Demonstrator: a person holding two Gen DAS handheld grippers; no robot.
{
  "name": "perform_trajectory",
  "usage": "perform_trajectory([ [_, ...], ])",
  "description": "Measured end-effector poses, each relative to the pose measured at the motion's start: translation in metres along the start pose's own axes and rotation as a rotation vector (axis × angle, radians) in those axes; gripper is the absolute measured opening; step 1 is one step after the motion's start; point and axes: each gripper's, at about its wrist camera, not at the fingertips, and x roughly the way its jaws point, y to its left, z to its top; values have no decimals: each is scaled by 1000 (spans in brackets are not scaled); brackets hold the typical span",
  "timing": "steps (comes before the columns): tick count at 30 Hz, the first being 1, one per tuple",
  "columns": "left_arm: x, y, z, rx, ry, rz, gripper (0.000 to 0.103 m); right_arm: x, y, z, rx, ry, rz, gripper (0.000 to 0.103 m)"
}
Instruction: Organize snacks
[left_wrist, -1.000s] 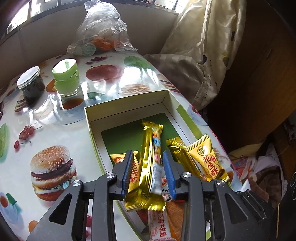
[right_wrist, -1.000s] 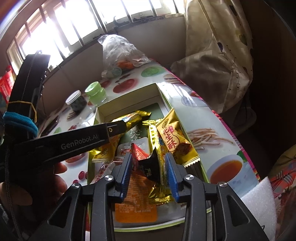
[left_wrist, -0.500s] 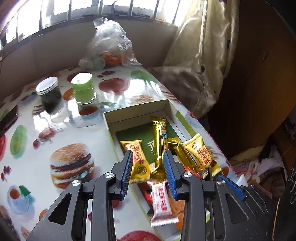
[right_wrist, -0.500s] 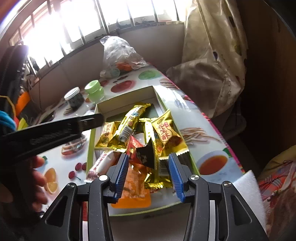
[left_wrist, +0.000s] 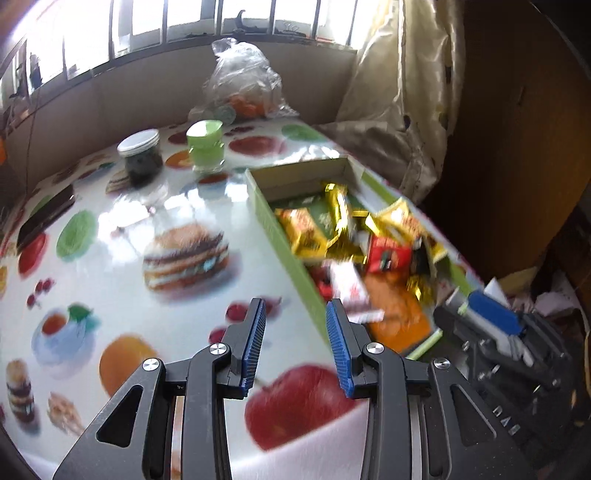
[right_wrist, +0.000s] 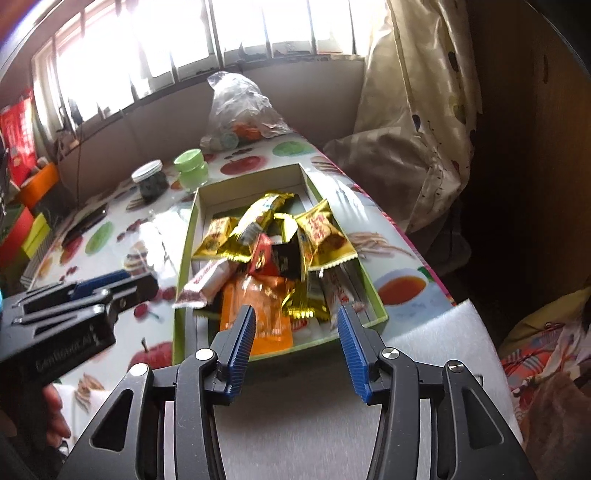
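2 grippers are yours here, and both stand with jaws spread and nothing between them. Largest ahead of you is the table (right_wrist: 402, 258) with its fruit-and-burger print. On it, ahead and slightly right of your left gripper (left_wrist: 295, 347), lies the green-rimmed box (right_wrist: 186, 236), which your right gripper (right_wrist: 295, 341) faces straight on from just short of its near rim. Inside the box, the snacks (right_wrist: 258, 258) lie heaped: gold wrappers farther from you, a red-and-black packet (right_wrist: 275, 258) in the middle, an orange pouch (right_wrist: 258, 306) nearest your right gripper. Beyond the box, a clear plastic bag (left_wrist: 242, 81), then a green-lidded jar (left_wrist: 205, 147) and a dark jar (left_wrist: 142, 157), both ahead and left.
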Motion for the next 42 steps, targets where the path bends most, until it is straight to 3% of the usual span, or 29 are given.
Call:
perform_trajectory([
  [2, -4, -3, -12, 25, -7, 31, 36, -3, 1, -6, -15, 2, -13, 49],
  [16, -2, -7, -63, 17, 77, 53, 36, -2, 5, -43, -37, 57, -106, 54],
  [29, 5, -5, -69, 11, 57, 91, 41, 1, 5, -57, -18, 21, -132, 57],
  [42, 5, -3, -70, 1, 51, 81, 41, 1, 6, -58, -16, 17, -139, 57],
])
